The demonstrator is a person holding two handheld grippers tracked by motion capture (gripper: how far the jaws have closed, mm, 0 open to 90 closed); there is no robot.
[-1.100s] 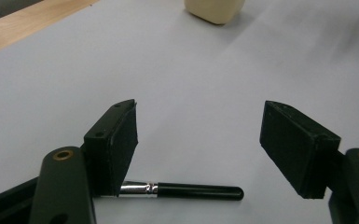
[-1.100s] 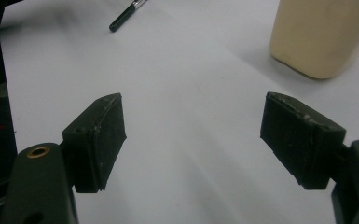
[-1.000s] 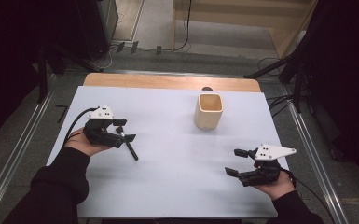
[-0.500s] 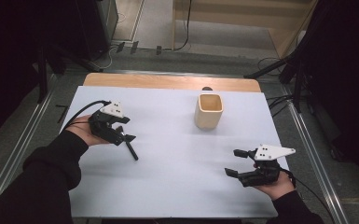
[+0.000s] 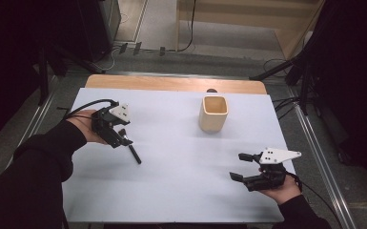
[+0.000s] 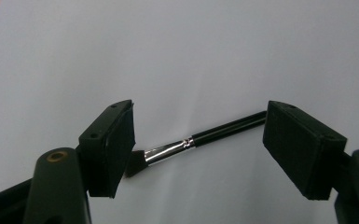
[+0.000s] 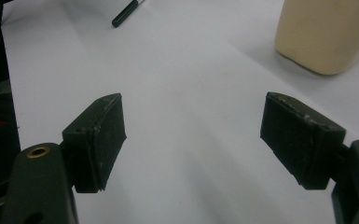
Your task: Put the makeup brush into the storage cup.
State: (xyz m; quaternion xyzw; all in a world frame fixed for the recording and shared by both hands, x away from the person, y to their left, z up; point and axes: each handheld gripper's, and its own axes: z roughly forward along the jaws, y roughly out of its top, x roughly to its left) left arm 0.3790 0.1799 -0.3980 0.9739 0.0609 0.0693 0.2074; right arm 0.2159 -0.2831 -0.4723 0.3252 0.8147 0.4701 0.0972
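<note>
L gripper [image 5: 119, 136] sits at the left side of the worktop [image 5: 171, 191], held in the person's left hand [image 5: 86, 125], black sleeve [image 5: 33, 176] coming in from bottom left. Its jaws stand wide and have just been opening; a thin black brush [image 5: 132, 152] lies on the white sheet w/ nothing pressing on it. In the left gripper view the brush [image 6: 200, 140] runs across the gap betw. the two pads: dark bristle tip down near the left pad, silver ferrule in the middle, black handle rising toward the right pad. Pads are clear of it on both sides; brush rests flat on the sheet, below the jaws. In high view the handle end pokes out past the jaws toward the middle of the worktop, angled down-right.

R gripper [image 5: 242, 167] is near the bottom right corner, grey three-cornered plate on top, held in the right hand [image 5: 281, 193]. Jaws wide, nothing betw. them; right gripper view shows bare white sheet in the gap.

Cream cup [image 5: 213, 114] stands upright toward the back, right of centre, well apart from both grippers & from the brush. In right gripper view the cup [image 7: 326, 32] is top right, brush handle end [image 7: 123, 14] top left.
</note>
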